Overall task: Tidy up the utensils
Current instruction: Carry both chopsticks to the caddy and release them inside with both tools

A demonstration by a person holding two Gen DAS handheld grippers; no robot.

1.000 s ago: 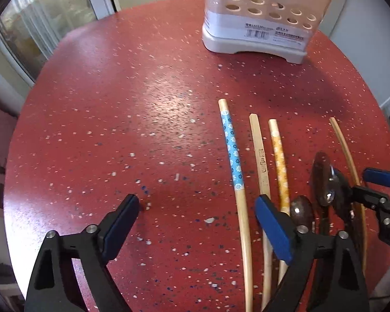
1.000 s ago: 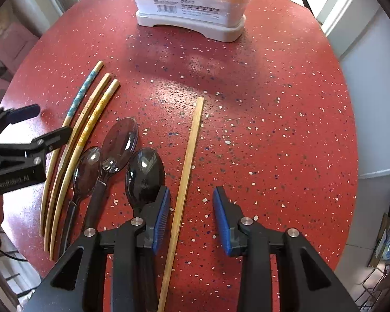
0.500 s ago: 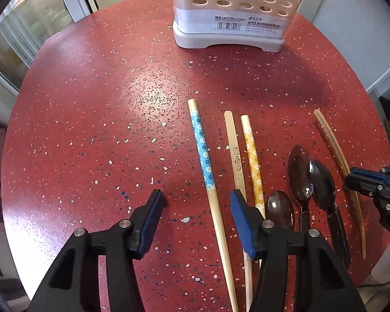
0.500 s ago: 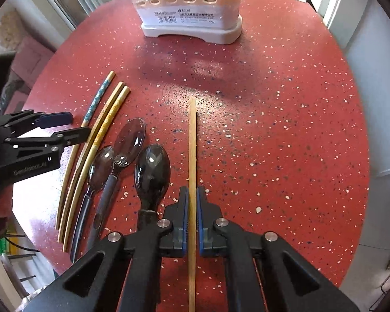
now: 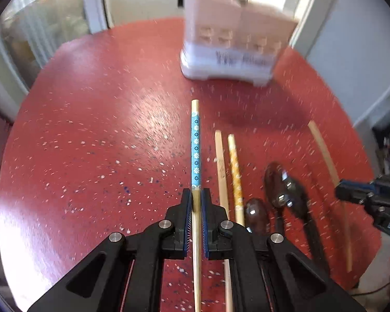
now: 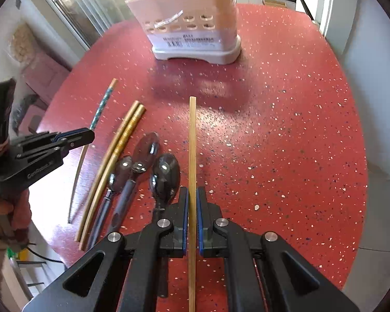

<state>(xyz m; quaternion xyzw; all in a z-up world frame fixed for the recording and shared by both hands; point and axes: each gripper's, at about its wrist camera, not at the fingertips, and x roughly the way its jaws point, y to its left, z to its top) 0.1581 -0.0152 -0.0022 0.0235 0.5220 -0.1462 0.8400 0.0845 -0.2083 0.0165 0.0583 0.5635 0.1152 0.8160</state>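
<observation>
The surface (image 6: pixel 286 119) is a round red top with pale speckles, carrying all items observed.

At its far side stands the utensil holder (image 6: pixel 195 26), a beige perforated caddy on a white base with a barcode label. It stands upright, well apart from the loose utensils. A spoon bowl and a thin stick show above its rim; which compartment each sits in cannot be told.

Left tool (image 5: pixel 196 202): jaws closed on the blue-patterned chopstick (image 5: pixel 195 150), pads pressing its plain shaft just below the patterned band. The chopstick points toward the holder. The left wrist view is blurred.

Right tool (image 6: pixel 192 208): jaws closed on the plain bamboo chopstick (image 6: pixel 192 143), which runs straight out between the pads toward the holder.

Loose on the surface, between the two held chopsticks:
- Plain wooden chopstick (image 6: pixel 117 153) and yellow-patterned chopstick (image 6: pixel 128 140), lying side by side and touching along most of their length.
- Three dark spoons (image 6: pixel 143 153), bowls toward the holder, handles toward the near edge. The two on the left overlap at the bowls; the third (image 6: pixel 165 174) lies just beside the right tool's left finger.

A person's hand (image 6: pixel 2 208) and dark sleeve appear at the left edge of the right wrist view, behind the left tool.
</observation>
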